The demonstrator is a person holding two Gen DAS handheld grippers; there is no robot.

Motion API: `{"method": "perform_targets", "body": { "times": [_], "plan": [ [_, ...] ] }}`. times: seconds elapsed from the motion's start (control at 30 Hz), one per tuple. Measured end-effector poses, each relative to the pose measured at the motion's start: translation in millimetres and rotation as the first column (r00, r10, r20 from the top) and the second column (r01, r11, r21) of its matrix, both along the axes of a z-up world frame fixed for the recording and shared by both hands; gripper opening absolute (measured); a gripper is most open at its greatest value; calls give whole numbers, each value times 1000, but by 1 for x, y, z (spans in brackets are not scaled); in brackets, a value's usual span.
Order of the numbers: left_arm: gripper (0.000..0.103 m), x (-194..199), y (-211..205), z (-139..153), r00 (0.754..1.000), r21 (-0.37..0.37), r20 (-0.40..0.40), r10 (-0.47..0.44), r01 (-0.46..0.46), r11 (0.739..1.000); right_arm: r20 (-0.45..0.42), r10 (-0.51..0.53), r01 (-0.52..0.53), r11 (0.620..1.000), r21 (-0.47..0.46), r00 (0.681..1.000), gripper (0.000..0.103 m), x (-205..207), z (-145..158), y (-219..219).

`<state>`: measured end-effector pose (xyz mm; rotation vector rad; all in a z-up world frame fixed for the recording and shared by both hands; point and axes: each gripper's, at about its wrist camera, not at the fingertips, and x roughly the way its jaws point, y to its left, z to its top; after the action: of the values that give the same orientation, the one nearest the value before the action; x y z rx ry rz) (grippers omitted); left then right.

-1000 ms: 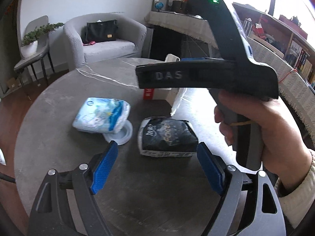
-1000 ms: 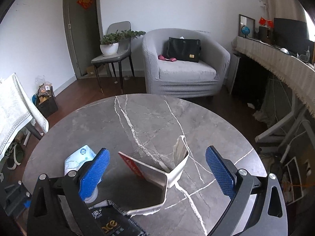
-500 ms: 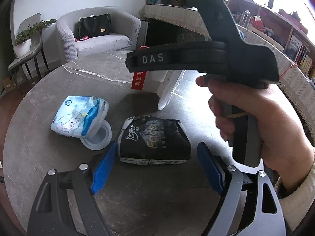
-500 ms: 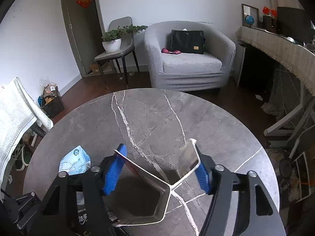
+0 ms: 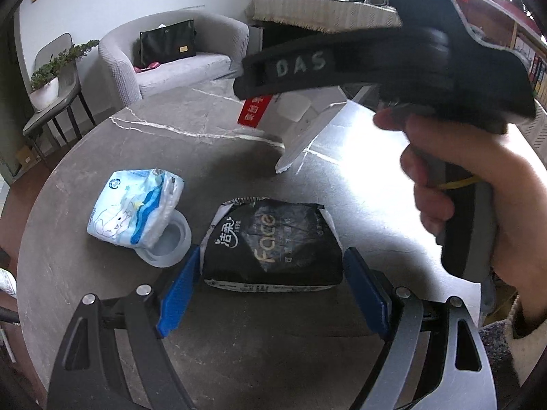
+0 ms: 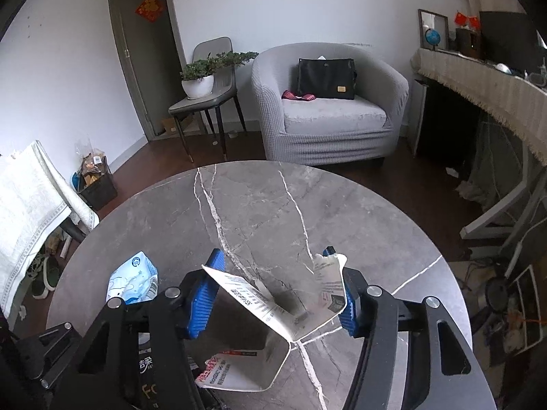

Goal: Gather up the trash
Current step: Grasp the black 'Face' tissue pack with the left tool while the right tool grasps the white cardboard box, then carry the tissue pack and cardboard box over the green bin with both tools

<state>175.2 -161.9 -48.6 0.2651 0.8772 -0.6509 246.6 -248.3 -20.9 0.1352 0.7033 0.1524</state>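
A black tissue pack lies on the round grey marble table. My left gripper is open and straddles the pack's near end, its blue pads a little clear of both sides. The jaws of my right gripper are closing on a torn white carton with red print, the pads pressing its two raised flaps. In the left wrist view the carton hangs under the right gripper, held by a person's hand. A blue-and-white tissue pack rests on a clear plastic lid to the left.
Beyond the table stand a grey armchair with a black bag, a chair with a potted plant, and a cloth-covered sideboard on the right. A cloth-draped chair stands at the left, near the table edge.
My right gripper has closed from wide open onto the carton's flaps. My left gripper has moved forward and down, so the black pack now lies between its pads.
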Motion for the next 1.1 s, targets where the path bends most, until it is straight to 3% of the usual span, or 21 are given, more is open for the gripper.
{"method": "perform_targets", "body": {
  "times": [0.13,0.33,0.7,1.1],
  "plan": [
    [80,0,-5,-1,1000,31,12,8,-8,999,1,-2,2,1000,19,1000,60,-2,2,-5],
    [74,-3,2,2,1000,16,11,28,-28,999,-2,-2,2,999,36,1000,56,-8,6,-9],
    [73,-22,33,15,996,-92,27,85,-82,992,-13,7,-7,1000,-6,1000,38,-26,7,9],
    [73,-55,101,39,972,-184,68,225,-209,960,46,39,-39,999,-6,998,35,-67,23,40]
  ]
}}
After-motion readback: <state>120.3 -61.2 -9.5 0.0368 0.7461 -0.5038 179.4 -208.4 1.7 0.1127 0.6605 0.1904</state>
